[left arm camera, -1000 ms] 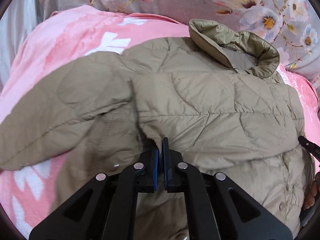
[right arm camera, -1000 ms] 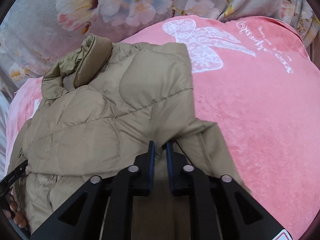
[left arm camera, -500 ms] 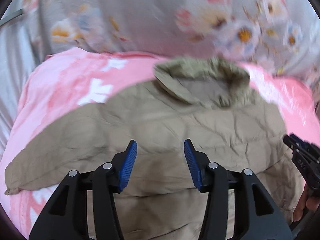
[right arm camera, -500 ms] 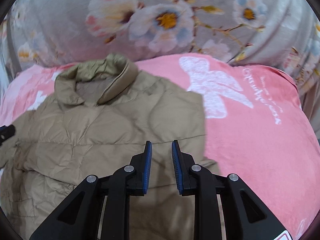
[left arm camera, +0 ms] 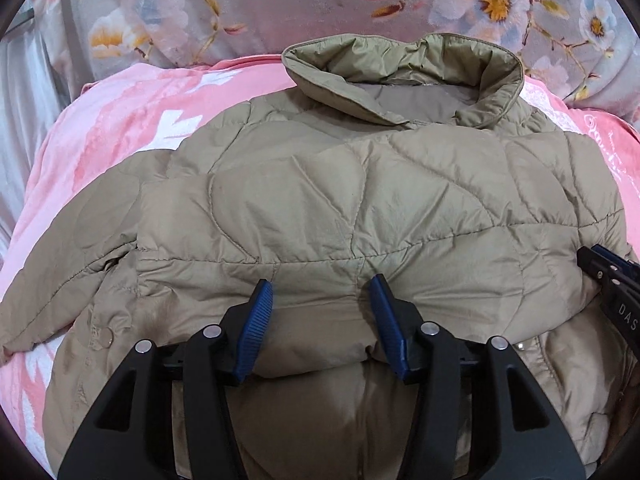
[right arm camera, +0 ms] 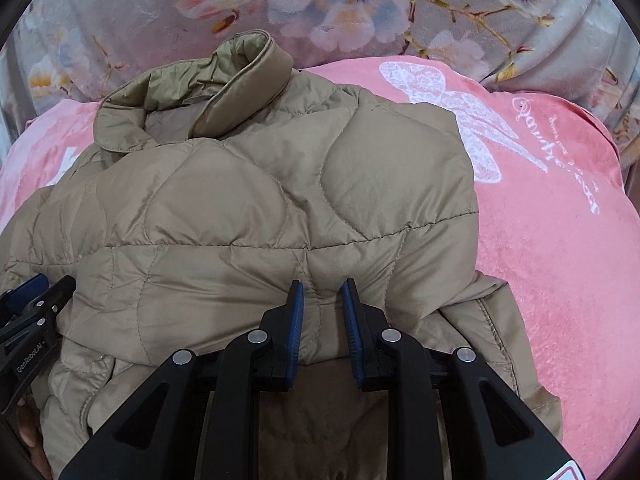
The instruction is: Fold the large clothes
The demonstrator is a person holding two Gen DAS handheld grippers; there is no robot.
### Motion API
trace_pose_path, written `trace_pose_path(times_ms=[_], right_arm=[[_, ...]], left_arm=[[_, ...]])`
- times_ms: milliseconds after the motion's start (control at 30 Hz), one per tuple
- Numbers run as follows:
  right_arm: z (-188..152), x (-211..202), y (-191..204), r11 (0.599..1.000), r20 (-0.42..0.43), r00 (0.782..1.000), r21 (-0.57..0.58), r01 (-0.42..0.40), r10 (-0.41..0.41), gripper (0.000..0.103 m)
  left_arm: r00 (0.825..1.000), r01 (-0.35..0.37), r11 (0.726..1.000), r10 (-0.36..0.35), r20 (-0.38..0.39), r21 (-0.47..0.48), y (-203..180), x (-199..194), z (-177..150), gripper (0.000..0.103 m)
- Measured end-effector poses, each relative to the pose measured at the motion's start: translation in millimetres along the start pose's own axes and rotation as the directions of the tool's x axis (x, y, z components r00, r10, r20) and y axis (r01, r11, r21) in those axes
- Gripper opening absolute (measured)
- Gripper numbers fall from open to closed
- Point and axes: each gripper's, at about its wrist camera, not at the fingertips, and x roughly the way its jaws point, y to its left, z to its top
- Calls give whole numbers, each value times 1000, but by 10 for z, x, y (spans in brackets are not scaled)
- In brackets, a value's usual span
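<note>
A tan quilted puffer jacket (left arm camera: 360, 200) lies on a pink blanket (left arm camera: 132, 120), collar (left arm camera: 400, 68) at the far side, its lower part folded up over the body. My left gripper (left arm camera: 322, 286) is open, its blue pads straddling the folded edge without gripping it. My right gripper (right arm camera: 322, 288) is open by a narrower gap, over the same folded edge near the jacket's right side (right arm camera: 360, 184). A sleeve (left arm camera: 72, 248) spreads out to the left. Each gripper shows at the edge of the other's view, the right one in the left wrist view (left arm camera: 612, 280).
A grey floral bedspread (left arm camera: 280, 4) rises behind the pink blanket. The blanket has a white lace butterfly print and script (right arm camera: 460, 116) to the right of the jacket. Pale fabric (left arm camera: 24, 100) hangs at the far left.
Both grippers were shut on the jacket's hem a second ago, carried it up over the body, then opened and let go. The folded part now rests on the jacket.
</note>
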Motion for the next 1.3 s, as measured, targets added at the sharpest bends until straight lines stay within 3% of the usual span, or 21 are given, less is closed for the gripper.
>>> trace_pose_path(times_ms=[267, 400, 433, 533, 600, 667, 700, 800, 900, 967, 1067, 1100, 1133, 1167, 1200, 1233, 1300], right_arm=[[-11, 24, -93, 999, 10, 999, 33, -38, 38, 21], [4, -5, -172, 994, 7, 997, 66, -82, 82, 21], [-2, -50, -183, 995, 3, 997, 67, -73, 73, 22], [-163, -466, -90, 1000, 37, 999, 17, 12, -12, 35], [-370, -814, 1, 1000, 59, 998, -17, -1, 2, 47], [-568, -1064, 70, 999, 62, 998, -26, -24, 26, 54], [-715, -1205, 125, 998, 58, 997, -32, -49, 51, 57], [-1051, -1428, 235, 995, 24, 995, -20, -98, 98, 57], [-1325, -1508, 341, 990, -13, 990, 0, -142, 142, 57], [-1490, -1551, 447, 990, -28, 990, -7, -140, 140, 57], [-1627, -1590, 554, 993, -35, 993, -17, -117, 116, 57], [-1647, -1605, 571, 993, -34, 993, -16, -117, 117, 57], [-1659, -1625, 581, 993, -33, 993, -13, -117, 116, 57], [-1661, -1643, 582, 993, -32, 993, -9, -118, 117, 57], [-1654, -1662, 576, 993, -29, 992, -3, -119, 119, 57], [-1653, -1681, 564, 993, -24, 992, 2, -120, 120, 57], [-1635, -1716, 553, 993, -15, 993, 10, -116, 116, 57]], left_arm=[[1000, 8, 1000, -8, 12, -9, 6, -3, -28, 49], [989, 145, 983, -143, 26, -109, 306, -150, -57, 60], [980, 199, 967, -197, 30, -158, 506, -277, -105, 61], [970, 244, 931, -230, 81, -273, 1219, -727, -322, 86], [981, 189, 918, -161, 107, -348, 1740, -959, -483, 93], [996, 79, 894, -56, 65, -440, 2370, -1070, -674, 93], [999, 28, 869, -13, 35, -494, 2671, -1087, -778, 93], [996, -88, 738, 78, -45, -669, 3636, -1089, -1181, 93], [988, -147, 638, 122, -90, -756, 4154, -1070, -1458, 93], [990, -139, 597, 114, -89, -790, 4308, -1056, -1558, 93], [996, -87, 540, 71, -58, -837, 4409, -994, -1624, 84], [996, -82, 538, 81, -46, -839, 4415, -995, -1596, 68], [997, -60, 554, 72, -24, -830, 4421, -983, -1542, 57], [999, -32, 565, 40, -12, -825, 4419, -951, -1468, 36], [1000, -16, 563, 19, -6, -826, 4404, -930, -1381, 27], [1000, -13, 565, 22, -1, -825, 4407, -946, -1325, 26], [997, -13, 621, 65, 34, -784, 4310, -1050, -1051, 8]])
